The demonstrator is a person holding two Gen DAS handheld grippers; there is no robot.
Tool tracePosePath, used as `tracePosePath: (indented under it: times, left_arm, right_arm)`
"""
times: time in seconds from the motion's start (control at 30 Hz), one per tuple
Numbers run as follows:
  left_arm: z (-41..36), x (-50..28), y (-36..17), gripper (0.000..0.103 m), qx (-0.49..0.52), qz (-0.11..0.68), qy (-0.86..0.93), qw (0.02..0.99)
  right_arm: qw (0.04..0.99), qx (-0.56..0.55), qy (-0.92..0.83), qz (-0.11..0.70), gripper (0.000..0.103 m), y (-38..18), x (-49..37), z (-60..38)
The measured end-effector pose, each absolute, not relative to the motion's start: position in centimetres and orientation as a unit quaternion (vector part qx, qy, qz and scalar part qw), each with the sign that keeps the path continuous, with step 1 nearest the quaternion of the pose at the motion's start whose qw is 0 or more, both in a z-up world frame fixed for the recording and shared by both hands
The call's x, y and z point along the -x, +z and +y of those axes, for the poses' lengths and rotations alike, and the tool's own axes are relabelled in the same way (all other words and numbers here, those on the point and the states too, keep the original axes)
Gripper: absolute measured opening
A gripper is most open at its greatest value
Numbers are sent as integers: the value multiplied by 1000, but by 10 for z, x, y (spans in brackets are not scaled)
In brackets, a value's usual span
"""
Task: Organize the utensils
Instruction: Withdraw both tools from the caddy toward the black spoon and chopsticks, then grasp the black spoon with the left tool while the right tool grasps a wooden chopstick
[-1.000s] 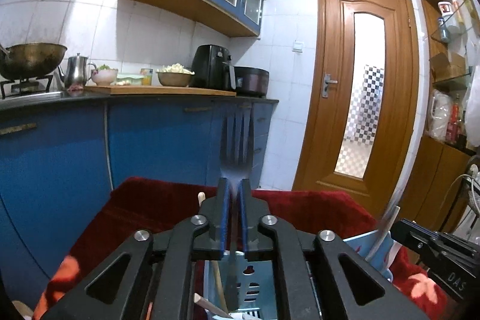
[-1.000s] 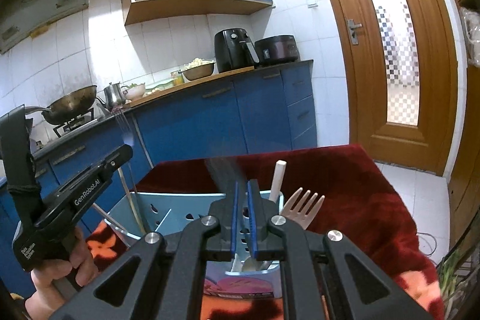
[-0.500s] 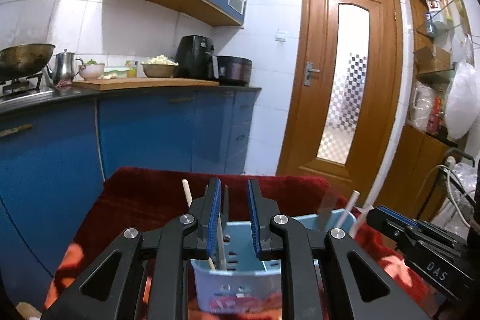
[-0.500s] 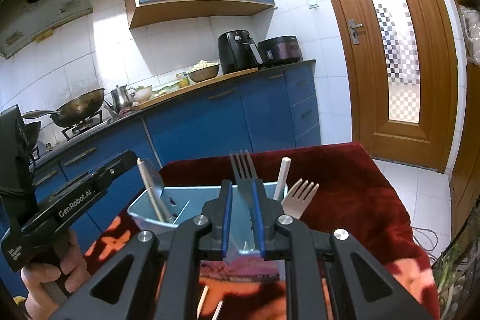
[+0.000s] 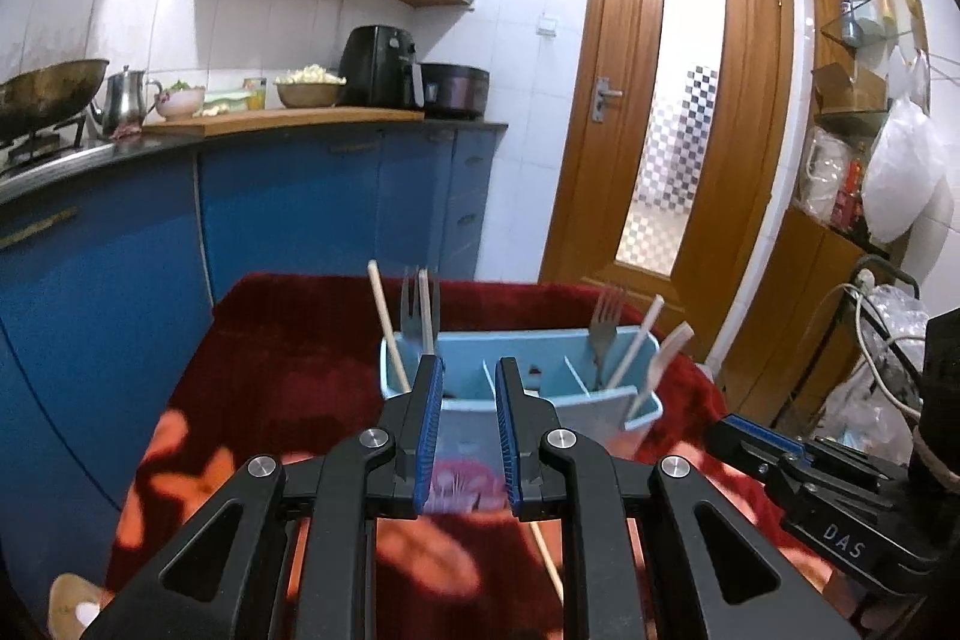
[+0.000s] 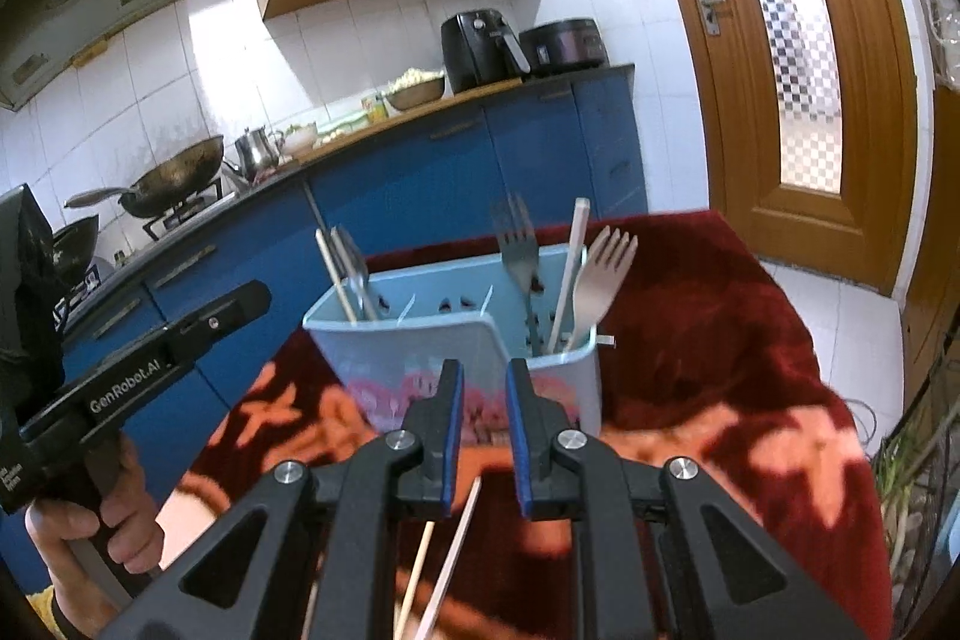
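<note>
Both claws empty, chopsticks waiting in the lower frame
Left claw (image 5: 468, 388) and right claw (image 6: 485, 388) stand slightly apart, holding nothing; approach loose chopsticks (image 6: 444, 568) low, clamp mid-shaft, then drop them into the caddy (image 6: 420, 352).

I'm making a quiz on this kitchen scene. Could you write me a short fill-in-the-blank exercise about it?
1. The utensil caddy is light ____ in colour.
2. The caddy stands on a ____ blanket.
3. Beside the metal fork at the caddy's right end stands a ____ fork.
4. Nothing sits between the right gripper's jaws; they are ____.

Missing words: blue; red; wooden; open
</note>
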State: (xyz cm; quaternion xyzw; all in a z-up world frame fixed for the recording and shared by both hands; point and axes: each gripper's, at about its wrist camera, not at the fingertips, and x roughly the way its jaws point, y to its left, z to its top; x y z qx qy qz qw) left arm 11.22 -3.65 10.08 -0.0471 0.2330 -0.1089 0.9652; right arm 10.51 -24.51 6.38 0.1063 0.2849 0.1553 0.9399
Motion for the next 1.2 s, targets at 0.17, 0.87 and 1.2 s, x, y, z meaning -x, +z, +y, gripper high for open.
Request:
tracePosePath:
  times: [0.17,0.87,1.2]
  left_arm:
    - [-32,-98,89,18,52,270,-112,955]
    - [-30,-76,26,18,52,403,-124,905]
    - [-40,-76,4,18,60,458,-140,876]
  right_arm:
    - [932,-103,159,310,20,52,-89,-243]
    - [903,-101,152,388,28,2,-58,-238]
    - [900,-104,146,397,31,-4,-55,-246]
